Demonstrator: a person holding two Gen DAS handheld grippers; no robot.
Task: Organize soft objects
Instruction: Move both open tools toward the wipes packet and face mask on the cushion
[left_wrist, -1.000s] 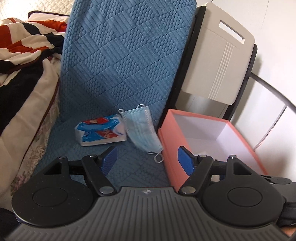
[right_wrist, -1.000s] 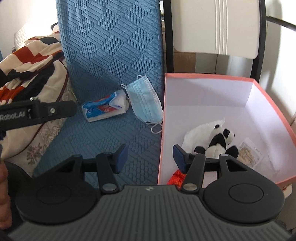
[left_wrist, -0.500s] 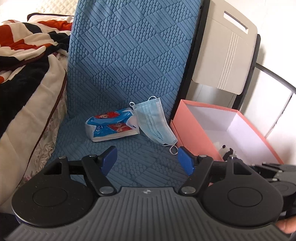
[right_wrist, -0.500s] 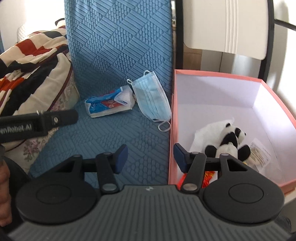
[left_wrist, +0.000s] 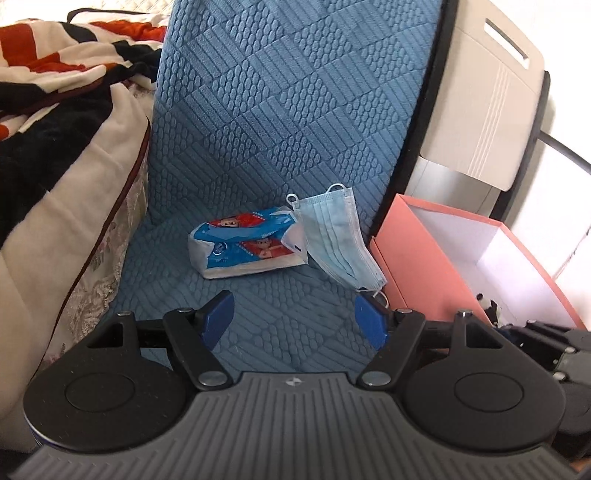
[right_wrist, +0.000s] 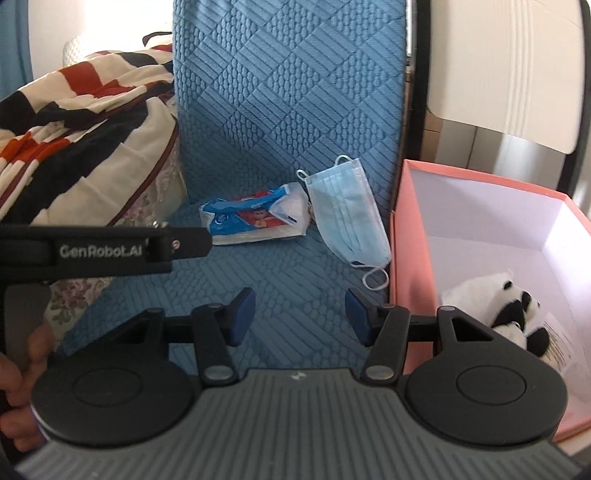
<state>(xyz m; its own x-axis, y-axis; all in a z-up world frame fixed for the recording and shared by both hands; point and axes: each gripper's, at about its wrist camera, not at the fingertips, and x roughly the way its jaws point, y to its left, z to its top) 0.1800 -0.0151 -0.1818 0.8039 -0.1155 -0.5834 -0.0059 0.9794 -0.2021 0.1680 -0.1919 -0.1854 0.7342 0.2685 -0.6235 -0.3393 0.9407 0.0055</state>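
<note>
Closest to us, the left gripper (left_wrist: 293, 319) has its blue pads wide apart with nothing between them, only the blue quilted seat (left_wrist: 295, 343) below. The right gripper (right_wrist: 300, 317) is open too, a bit less wide, and it holds nothing.

A little farther on the seat lies the tissue pack (left_wrist: 247, 247). It looks light and squishy, and its plastic wrap is likely slippery, so I would pinch it across the short middle and squeeze gently.

Right beside it, touching its end, the blue face mask (left_wrist: 338, 240) leans against the side of the pink box (left_wrist: 417, 269). The mask is thin, floppy and very light. It will fold when lifted, so grabbing the pleated middle seems safer than the skinny ear loops, which could slip out.

Inside the box a soft panda toy (right_wrist: 517, 314) sits on something white, next to a paper packet.

Behind everything stand a striped blanket (right_wrist: 85, 147) and a white chair back (left_wrist: 487, 96)
</note>
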